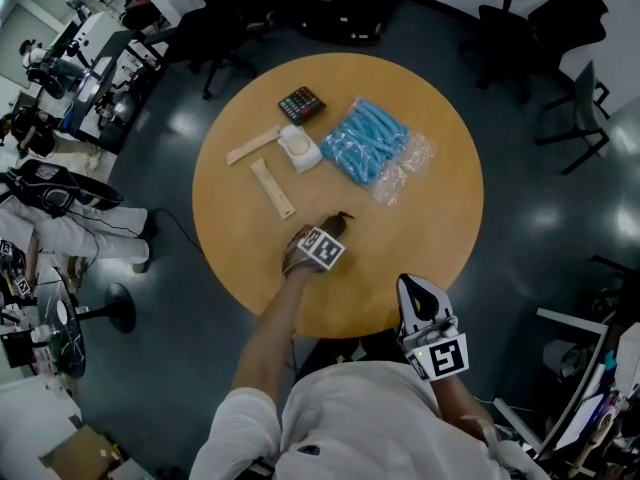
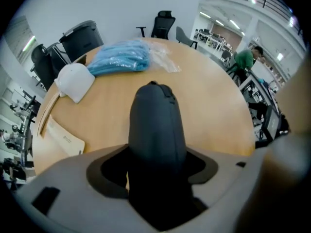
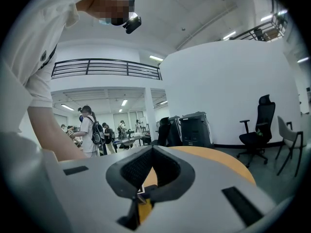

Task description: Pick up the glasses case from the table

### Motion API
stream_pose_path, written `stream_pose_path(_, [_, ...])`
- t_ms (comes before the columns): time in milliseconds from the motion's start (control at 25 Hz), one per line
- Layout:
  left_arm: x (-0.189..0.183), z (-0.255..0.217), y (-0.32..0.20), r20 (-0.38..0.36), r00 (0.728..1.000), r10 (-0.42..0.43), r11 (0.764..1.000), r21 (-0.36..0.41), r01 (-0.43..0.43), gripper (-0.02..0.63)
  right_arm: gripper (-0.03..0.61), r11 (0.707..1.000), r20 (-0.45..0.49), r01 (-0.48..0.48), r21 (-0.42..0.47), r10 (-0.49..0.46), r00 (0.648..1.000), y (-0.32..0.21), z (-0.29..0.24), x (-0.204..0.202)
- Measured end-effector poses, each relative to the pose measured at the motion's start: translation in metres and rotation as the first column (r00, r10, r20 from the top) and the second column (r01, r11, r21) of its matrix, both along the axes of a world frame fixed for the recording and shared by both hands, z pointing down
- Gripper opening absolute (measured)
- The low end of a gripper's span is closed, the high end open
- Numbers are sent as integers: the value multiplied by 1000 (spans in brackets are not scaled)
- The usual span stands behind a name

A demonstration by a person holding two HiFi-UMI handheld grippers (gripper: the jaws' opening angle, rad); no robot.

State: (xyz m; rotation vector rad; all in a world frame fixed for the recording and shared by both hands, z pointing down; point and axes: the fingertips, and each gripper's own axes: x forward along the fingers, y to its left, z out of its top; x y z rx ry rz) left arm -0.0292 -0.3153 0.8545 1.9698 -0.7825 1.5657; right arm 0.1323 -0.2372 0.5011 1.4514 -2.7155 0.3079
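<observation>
In the head view, we see the left tool [image 1: 318, 247] pointing steeply down onto the dark glasses case [image 1: 340, 222]. The case lies on the round desk [image 1: 430, 228] toward its near edge, well apart from the calculator [image 1: 301, 103] and the blue bag [image 1: 372, 140]. The right tool [image 1: 418, 303] hangs off the desk's edge, too far away, we judge, to steady anything. In the left gripper view, the case runs lengthwise between the jaws, which stand released on either side of it with a sliver of gap showing, so nothing is gripped yet. The case looks smooth and domed, and we think a squeeze landing high on its curve could pop it out forward, toward the white box [image 2: 74, 81]. Reaching too low could jam the jaw tips against the desk. In the right gripper view, that tool's jaws are clenched on nothing and point out across the room, so a slipping case would have no backstop.
</observation>
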Motion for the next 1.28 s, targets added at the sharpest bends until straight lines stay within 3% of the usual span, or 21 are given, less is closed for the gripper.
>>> stream_pose_path(200, [11,-64,5,-163,984,-76,983,151,101,307,15,1000,-7,13,23,-13,1000,1,-4,0])
stream_pose_path(280, [14,-107,5,-255,960,-111,952,249,176,307,15,999,-11,18,42,-18,1000,2,-9,-2])
stream_pose_path(360, [15,-159,10,-360,923,-132,894,358,268,307,15,998,-23,19,56,-18,1000,5,-16,-4])
stream_pose_path(440, [14,-223,21,-465,879,-106,800,485,353,307,15,998,-49,15,62,-12,999,8,-21,-7])
stream_pose_path(520, [12,-293,38,-555,831,-39,657,613,439,307,15,997,-63,16,78,-12,998,11,-28,-11])
stream_pose_path(600, [11,-358,64,-625,780,28,507,682,528,307,15,995,-57,21,99,-16,998,14,-38,-16])
stream_pose_path(640, [11,-380,79,-647,760,52,455,693,559,307,15,994,-51,24,107,-18,999,16,-43,-19])
stream_pose_path(680, [11,-392,94,-662,747,63,427,694,579,307,15,993,-45,25,112,-20,999,19,-46,-22])
stream_pose_path(720, [12,-396,105,-674,736,62,420,687,594,307,15,993,-41,27,114,-23,999,22,-47,-26])
stream_pose_path(880, [19,-395,128,-719,693,50,439,639,632,307,15,994,-47,36,103,-32,998,30,-42,-35])
stream_pose_path(1000, [24,-400,130,-713,696,81,450,649,613,307,15,994,-54,25,102,-19,998,29,-43,-34])
stream_pose_path(1280, [18,-408,130,-729,678,91,447,639,626,307,15,993,-45,1,119,5,999,29,-52,-38])
